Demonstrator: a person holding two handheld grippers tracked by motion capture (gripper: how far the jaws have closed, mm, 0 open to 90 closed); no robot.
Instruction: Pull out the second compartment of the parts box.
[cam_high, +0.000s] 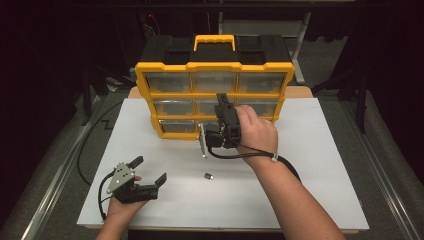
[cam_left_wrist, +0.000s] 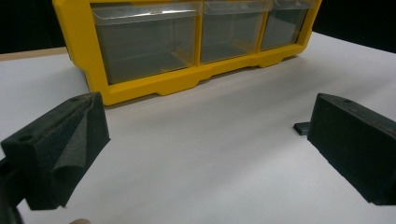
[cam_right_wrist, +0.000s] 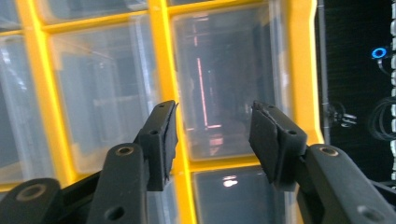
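Right gripper (cam_right_wrist: 212, 135), jaws parted around nothing, is being lined up on a clear drawer (cam_right_wrist: 233, 84) of the yellow organizer (cam_high: 215, 95), presumably for a pull; left gripper (cam_high: 148, 170) is being rested open.

My right hand (cam_high: 256, 131) covers part of the organizer's (cam_high: 215, 95) middle and bottom drawers. The small dark piece (cam_high: 208, 176) on the table is too tiny to identify, and my left tongs' far pad hides most of it. The drawer fronts (cam_right_wrist: 224, 84) look blurred up close.
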